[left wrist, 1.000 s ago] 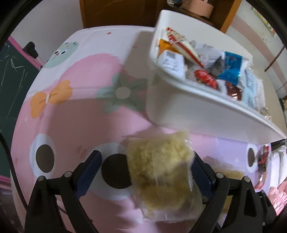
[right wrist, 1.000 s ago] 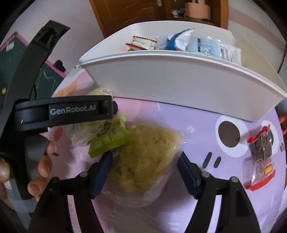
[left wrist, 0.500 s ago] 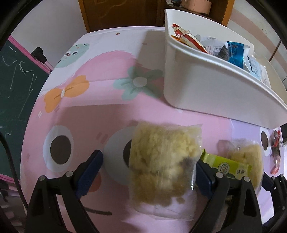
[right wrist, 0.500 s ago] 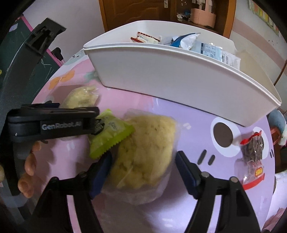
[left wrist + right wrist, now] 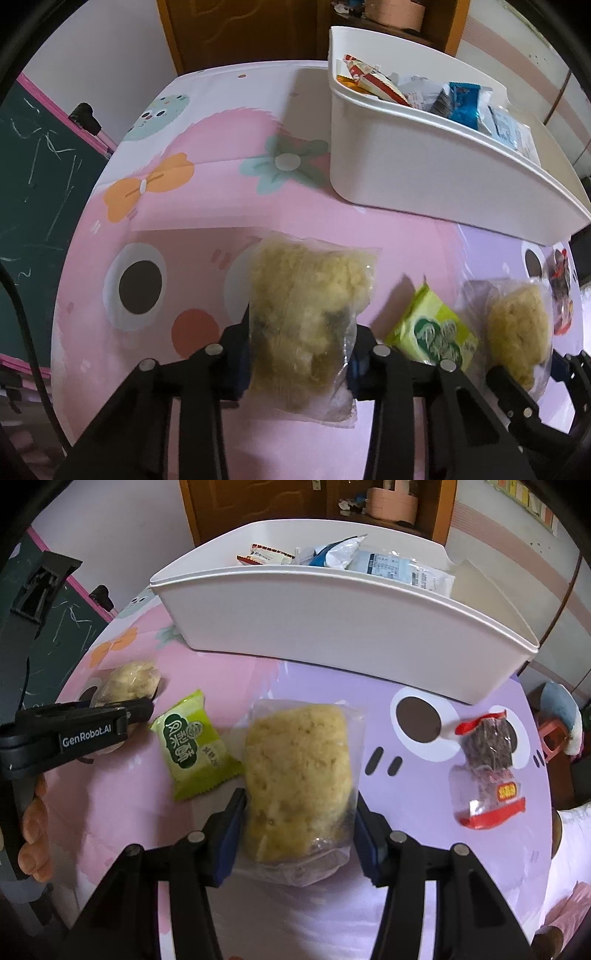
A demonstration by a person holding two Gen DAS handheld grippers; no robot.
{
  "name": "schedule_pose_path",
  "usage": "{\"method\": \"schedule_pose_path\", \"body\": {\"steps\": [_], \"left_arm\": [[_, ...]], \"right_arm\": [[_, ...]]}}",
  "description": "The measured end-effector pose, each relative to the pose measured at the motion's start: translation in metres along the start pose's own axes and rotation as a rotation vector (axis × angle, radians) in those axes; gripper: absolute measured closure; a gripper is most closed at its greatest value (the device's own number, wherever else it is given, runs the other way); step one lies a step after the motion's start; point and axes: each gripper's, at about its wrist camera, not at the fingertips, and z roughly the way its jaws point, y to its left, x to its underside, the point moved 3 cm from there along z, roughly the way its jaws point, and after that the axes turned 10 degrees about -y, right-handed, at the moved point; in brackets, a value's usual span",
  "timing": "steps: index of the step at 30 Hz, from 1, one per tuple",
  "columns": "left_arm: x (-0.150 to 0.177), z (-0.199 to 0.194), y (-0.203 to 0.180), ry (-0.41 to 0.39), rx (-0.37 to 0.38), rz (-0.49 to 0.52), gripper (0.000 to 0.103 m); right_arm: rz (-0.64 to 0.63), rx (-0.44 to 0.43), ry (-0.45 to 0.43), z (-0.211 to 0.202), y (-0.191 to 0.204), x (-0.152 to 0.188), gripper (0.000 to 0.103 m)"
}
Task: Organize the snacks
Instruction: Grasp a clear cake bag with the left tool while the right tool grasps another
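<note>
The left gripper (image 5: 301, 354) is closing on a clear bag of yellow crumbly snack (image 5: 308, 314), its pads already pressing the lower sides of the bag. The right gripper (image 5: 297, 834) is also closing, around a second clear bag of the same yellow snack (image 5: 297, 786); its blue pads stand right at the bag's sides, and I cannot tell whether they press it yet. Both bags lie toward the near edge of the tabletop (image 5: 207, 206), with a green snack packet (image 5: 195, 746) between them.

To do this step well, I judge each squeeze should stay gentle: the filling looks brittle and the film slippery, so a grip low on the bag may let it swing or slide out. Lifting straight up before moving toward the white bin (image 5: 332, 627) would keep the bags clear of the green packet and of the bin's tall near wall. The bin stands at the far edge and already holds several wrapped snacks. A dark snack in a red-trimmed bag (image 5: 487, 771) lies toward the right edge.

The tabletop wears a pink and lilac cartoon cloth with eyes, a bow and a flower. A green chalkboard (image 5: 33, 177) stands off the left edge, and a wooden door (image 5: 255, 506) beyond the far one.
</note>
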Motion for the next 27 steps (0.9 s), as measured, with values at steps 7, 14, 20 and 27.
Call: {"method": "schedule_pose_path", "body": {"steps": [7, 14, 20, 27], "left_arm": [[0.017, -0.028, -0.005, -0.011, 0.023, 0.009, 0.069], [0.02, -0.077, -0.013, -0.055, 0.075, 0.022, 0.069], [0.002, -0.14, -0.031, -0.158, 0.14, 0.064, 0.069], [-0.053, -0.209, -0.05, -0.308, 0.178, 0.125, 0.069]], "right_arm": [[0.003, 0.004, -0.038, -0.028, 0.0, 0.006, 0.05], [0.011, -0.006, -0.083, -0.059, 0.003, 0.009, 0.05], [0.002, -0.001, -0.19, -0.105, 0.004, -0.007, 0.05], [0.017, 0.009, -0.372, -0.177, -0.02, -0.071, 0.05]]}}
